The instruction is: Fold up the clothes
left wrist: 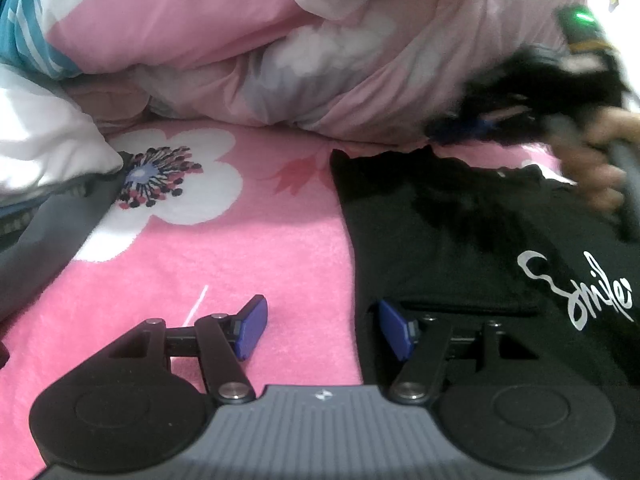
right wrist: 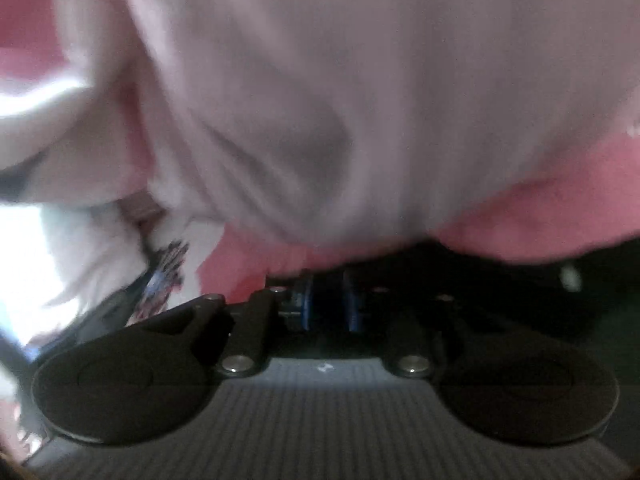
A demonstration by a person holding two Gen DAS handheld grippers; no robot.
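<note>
The black garment (left wrist: 460,232) bears "Smile" (white cursive script).

garment: black shirt (left wrist: 440,232)
print: white cursive lettering on its right part
state: spread mostly flat, a fold line across the near part
far edge: uneven, rumpled, lifted at the far right, blurred there
place: on pink fleece bedding, right of a white flower print

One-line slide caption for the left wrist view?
Left gripper open over the edge of a black T-shirt on a pink floral blanket, right gripper blurred behind.
</note>
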